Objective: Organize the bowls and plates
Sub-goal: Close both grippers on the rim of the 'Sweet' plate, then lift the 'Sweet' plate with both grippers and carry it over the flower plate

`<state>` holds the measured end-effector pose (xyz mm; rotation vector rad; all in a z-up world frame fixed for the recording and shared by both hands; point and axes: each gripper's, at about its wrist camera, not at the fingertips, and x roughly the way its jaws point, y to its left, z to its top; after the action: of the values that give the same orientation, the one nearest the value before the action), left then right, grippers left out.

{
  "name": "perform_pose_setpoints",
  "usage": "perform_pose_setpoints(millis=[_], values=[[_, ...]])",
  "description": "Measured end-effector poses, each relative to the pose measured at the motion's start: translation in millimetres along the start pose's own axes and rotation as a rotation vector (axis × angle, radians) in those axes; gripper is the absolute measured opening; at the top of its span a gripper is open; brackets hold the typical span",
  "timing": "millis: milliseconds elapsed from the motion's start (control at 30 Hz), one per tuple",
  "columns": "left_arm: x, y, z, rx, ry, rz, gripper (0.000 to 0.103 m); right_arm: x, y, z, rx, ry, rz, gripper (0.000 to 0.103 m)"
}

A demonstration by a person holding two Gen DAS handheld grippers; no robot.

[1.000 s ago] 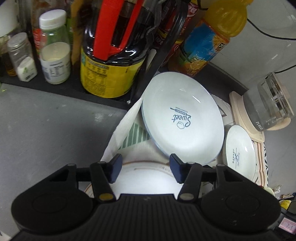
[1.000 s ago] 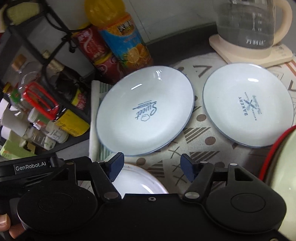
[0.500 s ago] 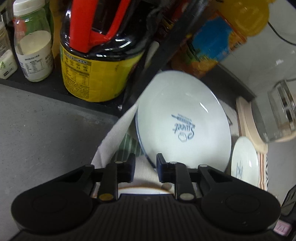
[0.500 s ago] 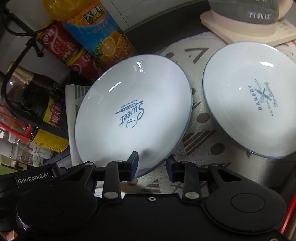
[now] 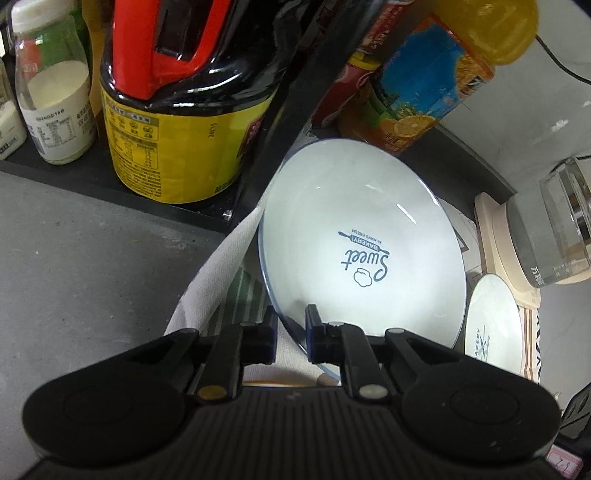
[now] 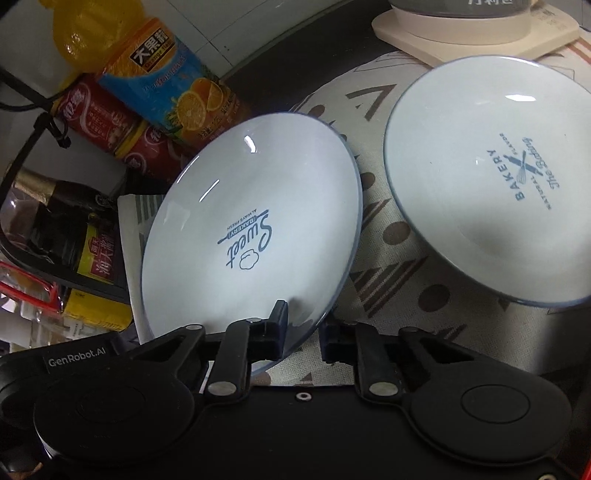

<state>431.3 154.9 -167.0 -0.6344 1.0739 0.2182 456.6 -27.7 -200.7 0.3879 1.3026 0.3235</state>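
On the patterned cloth (image 6: 413, 291), just in front of the orange juice bottle (image 6: 166, 81), the "Sweet" plate (image 6: 251, 229) now sits with its near rim between the fingers of both grippers; a second ago both sets of jaws stood wide and short of that rim, over a paler dish nearer the cameras; since then each tool has come down and forward and the jaws have drawn in. The left gripper (image 5: 291, 334) is closing on the near rim, one finger under the lip and one over it, seemingly pinching it; the right gripper (image 6: 303, 334) is closing too, its left finger lying on the plate's edge while the other stands off over the cloth, so its hold looks less sure; whether both pads bear on the rim I cannot tell. The "Bakery" plate (image 6: 491, 184) lies on the same cloth, farther from the juice bottle, beside the kettle base (image 6: 476, 35), untouched. Judged for the task, the grasp is nearly made and the lift is next, probably to stack one plate on the other; a rim pinch on glazed ware could slip or tip if raised unevenly.
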Motion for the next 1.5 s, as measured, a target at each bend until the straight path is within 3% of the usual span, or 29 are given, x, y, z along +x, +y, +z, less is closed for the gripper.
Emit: perform_pose_setpoints(millis=[233,1000,1267,1333,1367,1433,1500], values=[[-29.6,-2.9,-10.1,0.042,-0.038,-0.019,0.013,-24.6,12.1,-5.3,-0.065,-0.041,-0.001,0.017],[-107.6,22.0,-85.0,-0.019,-0.085,-0.02,0.015,-92.7,31.4,-71.5,-0.195,-0.082,0.008,0.018],[-129.8,36.8,-98.4,-0.031,-0.136,-0.027,0.016,-110.1,36.8,-95.1,-0.281,-0.118,0.023,0.019],[-127.3,42.2,-98.2,-0.059,-0.112,-0.033,0.016,-115.0,40.8,-101.1,-0.317,-0.13,0.042,0.019],[-124.5,45.2,-98.6,-0.07,-0.105,-0.033,0.016,-116.4,41.2,-102.6,-0.312,-0.128,0.06,0.018],[-118.6,49.0,-101.4,-0.072,-0.101,-0.032,0.016,-118.1,45.6,-106.0,-0.349,-0.149,0.055,0.002],[-114.0,50.3,-104.3,-0.066,-0.105,-0.028,0.016,-115.2,45.3,-106.4,-0.356,-0.146,0.087,0.0]])
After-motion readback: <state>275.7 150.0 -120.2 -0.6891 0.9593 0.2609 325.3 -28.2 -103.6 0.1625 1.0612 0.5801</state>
